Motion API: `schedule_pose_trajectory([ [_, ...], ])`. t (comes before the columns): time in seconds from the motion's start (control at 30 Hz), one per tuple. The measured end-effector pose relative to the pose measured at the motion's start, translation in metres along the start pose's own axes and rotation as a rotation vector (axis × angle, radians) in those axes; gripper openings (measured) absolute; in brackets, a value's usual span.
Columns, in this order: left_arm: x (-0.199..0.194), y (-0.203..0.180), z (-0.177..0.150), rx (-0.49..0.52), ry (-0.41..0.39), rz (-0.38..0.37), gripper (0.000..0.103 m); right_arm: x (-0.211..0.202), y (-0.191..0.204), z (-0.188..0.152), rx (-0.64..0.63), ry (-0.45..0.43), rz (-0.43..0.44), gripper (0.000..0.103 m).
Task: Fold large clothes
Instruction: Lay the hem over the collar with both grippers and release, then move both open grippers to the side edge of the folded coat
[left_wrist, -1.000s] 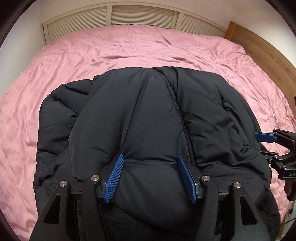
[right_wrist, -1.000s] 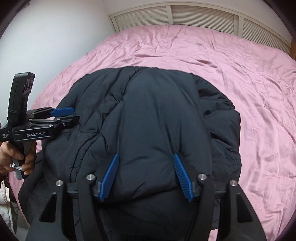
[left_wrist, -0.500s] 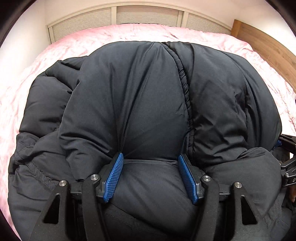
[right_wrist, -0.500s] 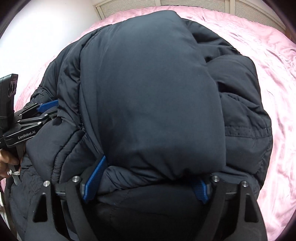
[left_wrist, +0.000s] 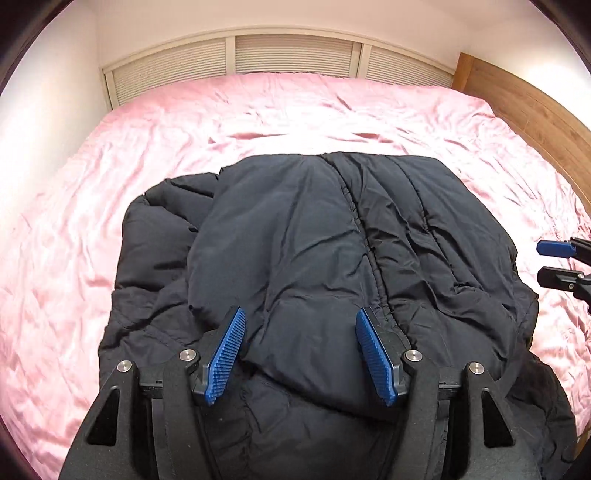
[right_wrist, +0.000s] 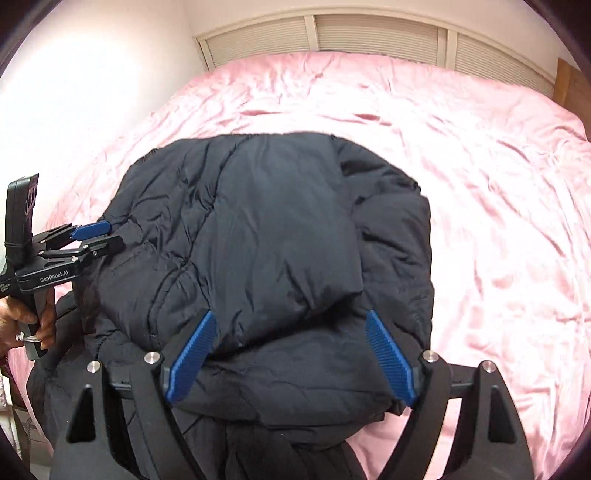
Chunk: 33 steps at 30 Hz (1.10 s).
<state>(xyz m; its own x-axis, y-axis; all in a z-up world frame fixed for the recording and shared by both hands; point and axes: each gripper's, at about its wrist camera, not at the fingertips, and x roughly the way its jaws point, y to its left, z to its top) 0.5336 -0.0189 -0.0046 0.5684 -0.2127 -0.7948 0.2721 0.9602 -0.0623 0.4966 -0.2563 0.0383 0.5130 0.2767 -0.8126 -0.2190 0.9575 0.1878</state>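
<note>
A dark navy puffer jacket (left_wrist: 314, 240) lies bunched and folded over on the pink bed sheet (left_wrist: 110, 184). My left gripper (left_wrist: 301, 317) has its blue pads pressed on either side of the jacket's near fold, which bulges between them. In the right wrist view the same jacket (right_wrist: 277, 221) fills the middle. My right gripper (right_wrist: 290, 317) stands wide around the near fold without pinching it. From the right wrist view the left gripper (right_wrist: 107, 234) shows at the jacket's left edge. The right gripper (left_wrist: 550, 261) shows at the far right of the left wrist view, over the sheet.
The pink sheet (right_wrist: 498, 221) spreads wide beyond and to both sides of the jacket. Louvred white panels (left_wrist: 295, 55) run along the bed's far side. A wooden board (left_wrist: 535, 110) borders the right. A person's hand (right_wrist: 22, 325) grips the left gripper's handle.
Both grippers pushed in close over the jacket, then drew back and up. The right jaws widened and let go of the fold. The left pads stayed on the fold.
</note>
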Motion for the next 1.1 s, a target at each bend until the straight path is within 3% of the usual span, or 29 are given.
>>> schedule_pose_trajectory([
  [0.17, 0.018, 0.007, 0.016, 0.000, 0.011, 0.027, 0.063, 0.027, 0.017, 0.031, -0.058, -0.002, 0.037, 0.083],
  [0.33, 0.044, 0.007, -0.004, 0.010, 0.052, 0.037, 0.064, 0.087, 0.022, 0.018, -0.086, 0.114, 0.000, 0.083],
  [0.5, 0.046, 0.004, -0.004, 0.011, 0.059, 0.043, 0.065, 0.096, 0.013, 0.011, -0.037, 0.128, -0.003, 0.084],
  [0.83, -0.015, 0.013, -0.016, 0.002, 0.034, 0.030, 0.064, 0.030, 0.013, -0.006, 0.021, 0.094, -0.014, 0.084],
  [0.97, -0.048, 0.030, -0.031, -0.017, 0.066, 0.059, 0.065, -0.010, 0.001, -0.023, 0.076, 0.070, -0.046, 0.084],
  [1.1, -0.087, 0.064, -0.047, -0.090, 0.070, 0.127, 0.081, -0.058, -0.020, -0.047, 0.140, 0.066, -0.083, 0.084],
])
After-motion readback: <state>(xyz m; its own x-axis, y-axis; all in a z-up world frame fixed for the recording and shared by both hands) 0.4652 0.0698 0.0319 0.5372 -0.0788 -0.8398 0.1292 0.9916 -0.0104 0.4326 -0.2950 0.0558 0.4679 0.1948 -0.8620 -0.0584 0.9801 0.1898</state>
